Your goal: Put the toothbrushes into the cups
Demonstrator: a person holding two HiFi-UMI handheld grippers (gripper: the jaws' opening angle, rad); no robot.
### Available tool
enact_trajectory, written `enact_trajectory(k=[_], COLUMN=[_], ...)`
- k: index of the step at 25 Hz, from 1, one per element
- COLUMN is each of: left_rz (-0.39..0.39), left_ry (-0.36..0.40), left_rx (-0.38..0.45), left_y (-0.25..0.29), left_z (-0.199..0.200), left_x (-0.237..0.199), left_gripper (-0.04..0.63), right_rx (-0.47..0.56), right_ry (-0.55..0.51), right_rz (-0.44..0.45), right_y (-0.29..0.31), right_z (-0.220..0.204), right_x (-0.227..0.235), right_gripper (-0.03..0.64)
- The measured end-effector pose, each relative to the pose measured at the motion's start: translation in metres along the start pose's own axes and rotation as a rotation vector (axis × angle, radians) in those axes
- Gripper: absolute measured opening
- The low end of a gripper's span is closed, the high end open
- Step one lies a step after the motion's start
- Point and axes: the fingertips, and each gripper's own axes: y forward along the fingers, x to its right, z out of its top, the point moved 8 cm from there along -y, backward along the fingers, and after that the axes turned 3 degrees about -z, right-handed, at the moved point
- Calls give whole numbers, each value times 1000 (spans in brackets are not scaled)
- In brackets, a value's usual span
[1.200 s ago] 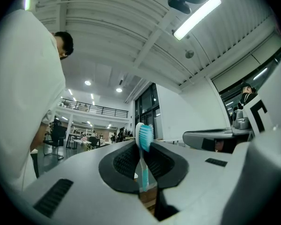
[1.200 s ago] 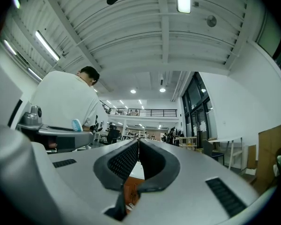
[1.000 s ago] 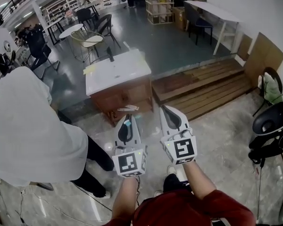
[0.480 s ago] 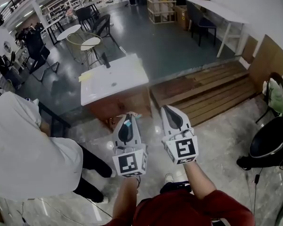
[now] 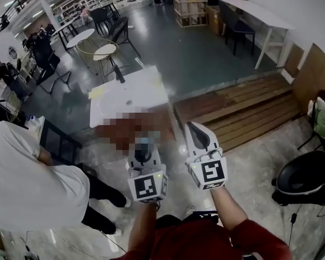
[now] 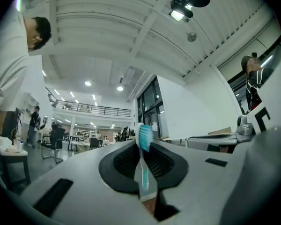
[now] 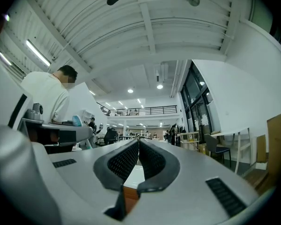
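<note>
My left gripper [image 5: 144,148] is shut on a teal and white toothbrush [image 6: 143,159], which stands upright between the pads with its bristles [image 6: 145,137] at the top. The brush head also shows in the right gripper view [image 7: 77,120], beside the left gripper [image 7: 61,134]. My right gripper [image 5: 198,132] is held level next to the left one, its jaws shut [image 7: 138,143] with nothing between them. Both point toward a white-topped wooden cabinet [image 5: 129,95] ahead. No cups are in view.
A person in a white shirt [image 5: 27,172] bends over at the left. Wooden plank steps [image 5: 244,107] lie ahead to the right, and a black chair [image 5: 306,180] stands at the right edge. Round tables and chairs [image 5: 103,50] stand farther back, and a white desk [image 5: 254,12] lines the right wall.
Both grippers have travelled forward together across the floor, side by side. The person in white has slid toward the left edge. The grip on the toothbrush is unchanged.
</note>
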Motion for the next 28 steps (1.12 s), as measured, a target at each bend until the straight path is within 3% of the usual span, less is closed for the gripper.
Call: enact_trajectory(k=[14, 28], left_rz=[-6, 13], left_ry=[0, -27], left_rx=[6, 13], left_y=[43, 120], left_z=[-20, -46], left_x=[-3, -102], left_gripper=[51, 51], right_rx=[8, 3], right_ry=[12, -31], right_rz=[-11, 5], right_y=[34, 162], right_z=[-15, -39], right_x=[22, -4], right_gripper=[30, 29])
